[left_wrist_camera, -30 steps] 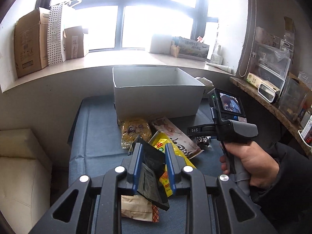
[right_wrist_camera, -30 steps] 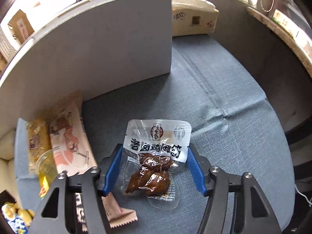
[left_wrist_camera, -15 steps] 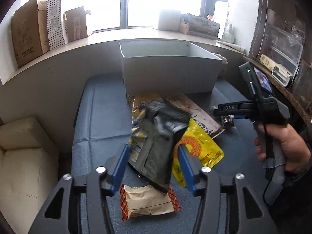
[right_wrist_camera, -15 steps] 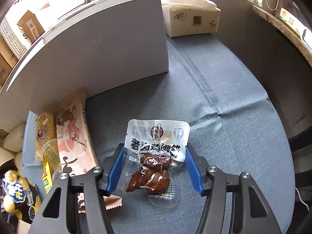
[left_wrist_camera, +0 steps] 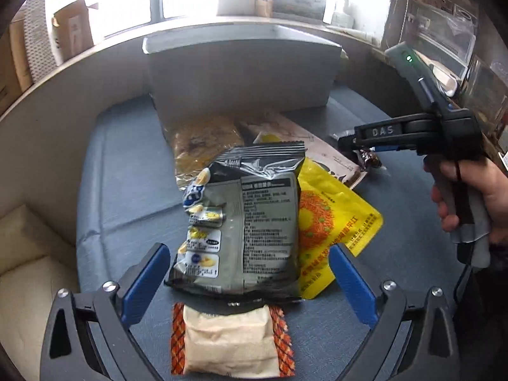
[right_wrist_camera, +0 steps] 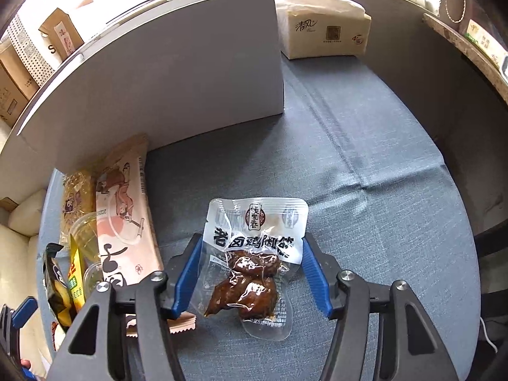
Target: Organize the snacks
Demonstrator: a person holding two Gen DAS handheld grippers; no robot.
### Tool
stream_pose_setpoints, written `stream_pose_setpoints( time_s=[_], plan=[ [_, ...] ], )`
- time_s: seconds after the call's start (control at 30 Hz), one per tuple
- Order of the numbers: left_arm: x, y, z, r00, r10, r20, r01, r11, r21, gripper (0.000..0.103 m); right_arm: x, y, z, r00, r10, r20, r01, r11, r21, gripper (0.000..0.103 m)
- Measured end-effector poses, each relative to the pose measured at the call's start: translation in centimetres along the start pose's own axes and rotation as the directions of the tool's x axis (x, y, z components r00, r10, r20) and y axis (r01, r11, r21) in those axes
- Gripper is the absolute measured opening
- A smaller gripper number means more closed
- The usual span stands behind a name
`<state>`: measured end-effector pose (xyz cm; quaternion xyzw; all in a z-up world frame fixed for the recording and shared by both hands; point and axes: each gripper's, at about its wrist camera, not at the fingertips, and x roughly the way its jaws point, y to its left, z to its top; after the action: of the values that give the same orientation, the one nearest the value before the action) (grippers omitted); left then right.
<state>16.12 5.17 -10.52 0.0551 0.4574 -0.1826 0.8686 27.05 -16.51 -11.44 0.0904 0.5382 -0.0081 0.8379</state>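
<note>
Left gripper (left_wrist_camera: 249, 273) jaws spread wide, gripping nothing; grey bag (left_wrist_camera: 244, 222) lies between the fingers, clear of both pads, overlapping the yellow pouch (left_wrist_camera: 336, 219). Beige packet (left_wrist_camera: 228, 339) sits just below it on the blue cloth (left_wrist_camera: 127, 190). Right gripper (right_wrist_camera: 250, 273) also parted, fingers flanking the clear meat pouch (right_wrist_camera: 254, 254) flat on the cloth; contact with pads cannot be told. White box (right_wrist_camera: 158, 89) stands behind, pink packet (right_wrist_camera: 123, 216) at its base, tissue pack (right_wrist_camera: 324, 31) beside it.
</note>
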Motion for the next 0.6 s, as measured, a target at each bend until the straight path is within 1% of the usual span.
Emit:
stream_pose_setpoints(
  time_s=[0.07,0.1,0.13,0.17,0.2,0.27,0.3,0.33,0.37,0.43,0.53,0.6],
  plan=[
    [1.4,0.2,0.6,0.998,0.04,-0.043,-0.04,0.999,0.001,0.102,0.0,-0.2,0.1,1.0,0.008,0.002,-0.008,1.0,-0.001,0.064],
    [2.0,0.5,0.8,0.997,0.037,-0.062,-0.037,0.999,-0.01,0.1,-0.1,-0.3,0.1,1.0,0.012,0.002,-0.012,1.0,-0.005,0.063],
    [2.4,0.7,0.8,0.997,0.002,-0.075,-0.004,1.0,-0.028,0.092,-0.2,-0.5,0.1,1.0,0.018,0.005,-0.018,1.0,-0.005,0.062],
    [2.4,0.9,0.9,0.998,-0.013,-0.067,0.011,0.999,-0.033,0.09,-0.4,-0.6,0.1,1.0,0.025,0.007,-0.025,1.0,-0.007,0.062],
    [2.3,1.0,0.9,0.998,-0.02,-0.061,0.018,0.999,-0.036,0.086,-0.6,-0.7,0.0,0.999,0.034,0.011,-0.033,0.999,-0.015,0.062],
    [2.0,0.9,0.8,0.999,-0.017,-0.051,0.015,0.999,-0.037,0.08,-0.9,-1.0,0.0,0.999,0.041,0.023,-0.04,0.999,-0.028,0.062],
    [1.9,1.0,0.8,0.999,-0.012,-0.04,0.01,0.999,-0.05,0.075,-1.2,-1.1,0.0,0.999,0.046,0.027,-0.045,0.998,-0.032,0.062],
    [1.7,1.1,0.7,0.999,-0.012,-0.034,0.01,0.998,-0.061,0.073,-1.4,-1.1,0.0,0.997,0.064,0.033,-0.062,0.997,-0.037,0.061],
    [1.6,1.1,0.5,0.999,-0.012,-0.031,0.01,0.998,-0.064,0.073,-1.6,-1.2,0.0,0.996,0.076,0.04,-0.074,0.996,-0.045,0.061],
    [1.3,1.0,0.4,1.0,-0.009,-0.026,0.007,0.998,-0.07,0.068,-2.0,-1.1,-0.1,0.996,0.072,0.051,-0.069,0.995,-0.067,0.061],
    [0.6,1.4,0.2,1.0,-0.001,-0.013,0.0,0.996,-0.091,0.066,-3.2,-1.6,-0.2,0.989,0.13,0.07,-0.124,0.989,-0.082,0.061],
    [-0.7,1.6,0.3,1.0,-0.016,0.014,0.018,0.994,-0.105,0.066,-4.4,-1.9,-0.1,0.982,0.168,0.089,-0.16,0.983,-0.092,0.061]
  ],
)
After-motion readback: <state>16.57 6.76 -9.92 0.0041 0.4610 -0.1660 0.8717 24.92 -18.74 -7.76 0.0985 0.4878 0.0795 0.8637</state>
